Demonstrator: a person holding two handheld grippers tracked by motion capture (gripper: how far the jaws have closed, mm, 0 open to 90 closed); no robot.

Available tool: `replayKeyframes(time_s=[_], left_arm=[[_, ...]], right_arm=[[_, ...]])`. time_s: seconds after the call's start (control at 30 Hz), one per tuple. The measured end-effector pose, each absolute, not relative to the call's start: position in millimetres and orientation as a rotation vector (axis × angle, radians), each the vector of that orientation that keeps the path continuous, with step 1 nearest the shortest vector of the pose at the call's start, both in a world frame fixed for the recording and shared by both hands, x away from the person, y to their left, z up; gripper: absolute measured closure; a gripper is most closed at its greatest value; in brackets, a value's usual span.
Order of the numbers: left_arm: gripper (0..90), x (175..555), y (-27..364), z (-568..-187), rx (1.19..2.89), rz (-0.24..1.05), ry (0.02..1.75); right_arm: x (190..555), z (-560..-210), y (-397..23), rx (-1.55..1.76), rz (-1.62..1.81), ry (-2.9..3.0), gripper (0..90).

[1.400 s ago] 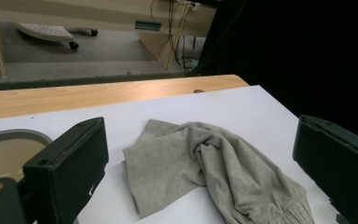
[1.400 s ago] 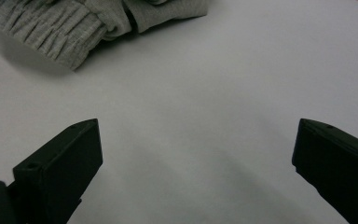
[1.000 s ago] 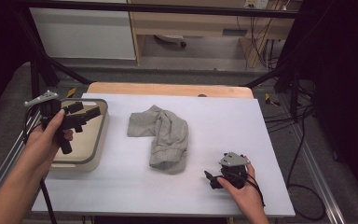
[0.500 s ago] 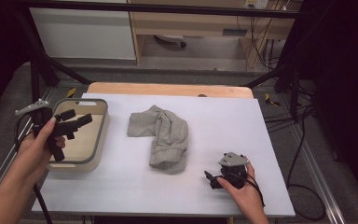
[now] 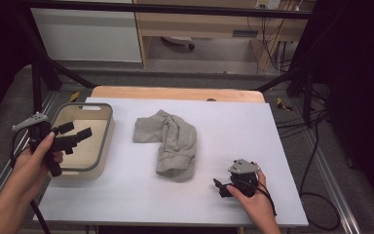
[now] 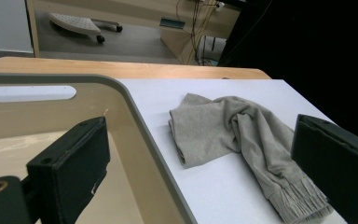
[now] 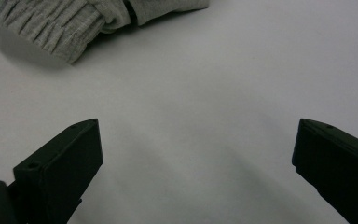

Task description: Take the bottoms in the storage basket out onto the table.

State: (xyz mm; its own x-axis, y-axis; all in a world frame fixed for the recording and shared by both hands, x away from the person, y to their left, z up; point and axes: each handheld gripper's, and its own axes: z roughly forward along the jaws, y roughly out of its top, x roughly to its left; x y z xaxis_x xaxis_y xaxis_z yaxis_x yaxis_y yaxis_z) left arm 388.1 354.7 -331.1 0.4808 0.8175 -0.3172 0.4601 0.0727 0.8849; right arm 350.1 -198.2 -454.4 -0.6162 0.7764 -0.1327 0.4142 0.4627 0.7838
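Left gripper (image 5: 75, 135) over the bin (image 5: 102, 146), jaws wide, empty. Grey cloth (image 5: 170, 141) crumpled mid-table (image 5: 282, 161) (its folds hide its shape). Right gripper (image 5: 220, 187) low near the front edge, jaws spread, empty; cloth's ribbed hem (image 7: 51, 28) cut off at top.

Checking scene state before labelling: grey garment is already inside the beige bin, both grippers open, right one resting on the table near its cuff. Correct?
Not quite. The grey garment lies on the white table, beside the beige bin, not inside it; the high view shows this. The rest holds: the left gripper and right gripper are open, the right one low on the table near the cuff.
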Motion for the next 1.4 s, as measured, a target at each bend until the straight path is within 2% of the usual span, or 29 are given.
replayKeyframes(time_s=[0.7,1.4], left_arm=[[4.9,355,346,-367,1.638,0.410,1.101],[4.9,339,328,-400,1.660,0.394,1.100]], right_arm=[[350,-456,-197,0.992,1.000,2.248,2.5],[350,-456,-197,0.991,0.998,2.251,2.5]])
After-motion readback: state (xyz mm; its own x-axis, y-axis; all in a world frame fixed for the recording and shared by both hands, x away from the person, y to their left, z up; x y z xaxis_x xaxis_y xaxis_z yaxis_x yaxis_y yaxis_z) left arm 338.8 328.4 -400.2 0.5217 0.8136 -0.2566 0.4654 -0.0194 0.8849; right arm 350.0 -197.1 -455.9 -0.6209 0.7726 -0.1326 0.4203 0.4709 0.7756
